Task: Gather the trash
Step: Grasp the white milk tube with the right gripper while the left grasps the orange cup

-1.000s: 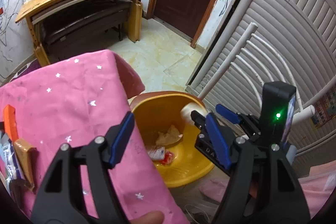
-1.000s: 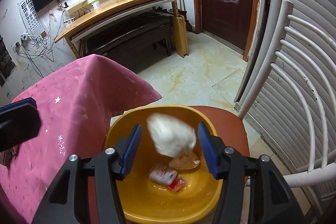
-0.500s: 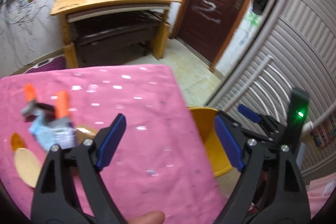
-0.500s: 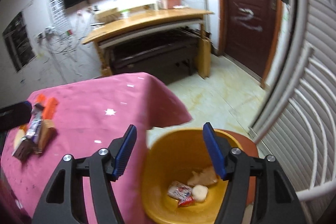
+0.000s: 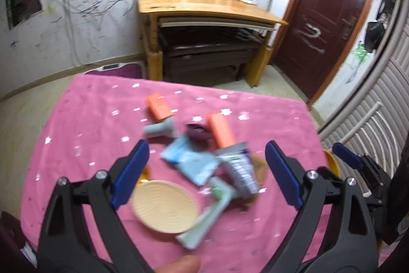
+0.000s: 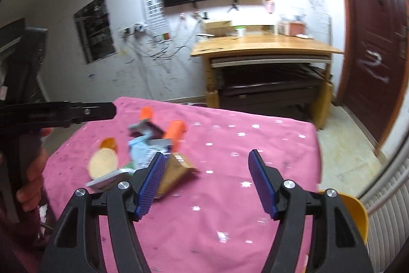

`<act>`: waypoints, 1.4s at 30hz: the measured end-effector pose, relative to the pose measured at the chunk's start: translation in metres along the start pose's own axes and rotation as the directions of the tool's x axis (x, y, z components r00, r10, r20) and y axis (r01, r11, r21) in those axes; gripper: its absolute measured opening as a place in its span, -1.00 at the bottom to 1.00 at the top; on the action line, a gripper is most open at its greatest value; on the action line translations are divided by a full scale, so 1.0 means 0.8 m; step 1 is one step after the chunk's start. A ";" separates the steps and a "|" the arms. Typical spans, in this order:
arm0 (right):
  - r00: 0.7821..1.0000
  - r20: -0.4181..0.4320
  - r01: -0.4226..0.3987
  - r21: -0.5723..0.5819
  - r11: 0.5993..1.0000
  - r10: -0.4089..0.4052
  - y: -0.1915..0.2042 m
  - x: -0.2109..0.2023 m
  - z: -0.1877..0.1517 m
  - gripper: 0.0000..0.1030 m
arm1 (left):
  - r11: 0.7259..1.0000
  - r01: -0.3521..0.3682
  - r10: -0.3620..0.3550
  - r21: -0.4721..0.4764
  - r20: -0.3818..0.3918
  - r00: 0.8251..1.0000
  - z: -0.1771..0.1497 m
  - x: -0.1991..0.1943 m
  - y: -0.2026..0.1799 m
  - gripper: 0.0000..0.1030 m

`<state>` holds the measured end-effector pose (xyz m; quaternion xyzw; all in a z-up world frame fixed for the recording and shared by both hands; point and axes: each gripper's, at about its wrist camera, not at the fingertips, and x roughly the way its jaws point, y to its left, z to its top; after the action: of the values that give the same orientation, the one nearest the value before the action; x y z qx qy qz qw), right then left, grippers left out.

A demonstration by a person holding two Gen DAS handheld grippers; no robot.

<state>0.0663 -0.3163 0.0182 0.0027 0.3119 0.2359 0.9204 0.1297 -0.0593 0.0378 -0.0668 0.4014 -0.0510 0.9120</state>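
Note:
A pile of trash lies on the pink starred tablecloth (image 5: pixel 84 119): two orange blocks (image 5: pixel 221 131), a light blue wrapper (image 5: pixel 190 163), a silver and purple packet (image 5: pixel 240 170), a pale green piece (image 5: pixel 219 196) and a beige round disc (image 5: pixel 166 206). My left gripper (image 5: pixel 206 145) hovers over the pile, its jaws opening, with nothing between its pads. My right gripper (image 6: pixel 207 154) is open and empty above bare cloth, right of the pile; a brown packet (image 6: pixel 176 170) lies beside its left finger. The yellow basin (image 6: pixel 355 211) shows at the table's right edge.
A wooden desk (image 5: pixel 204 4) stands behind the table, with a dark red door (image 5: pixel 332 17) to its right. White slatted rails (image 5: pixel 370 119) run along the right side. In the right wrist view a hand (image 6: pixel 30 170) holds the left gripper's handle.
A white wad dropped from my right gripper into the basin. Both grippers then swung left from the basin to the table, and the left jaws spread wider.

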 end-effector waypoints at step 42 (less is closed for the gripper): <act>0.989 -0.148 -0.034 -0.166 0.985 0.009 0.101 0.113 0.003 -0.36 | 0.982 -0.083 0.041 -0.169 -0.239 0.970 -0.037 0.090 0.101 -0.23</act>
<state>0.0952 -0.2048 -0.0194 -0.0891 0.3578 0.2710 0.8892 0.1594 0.0078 -0.0472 -0.1290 0.5110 0.0062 0.8498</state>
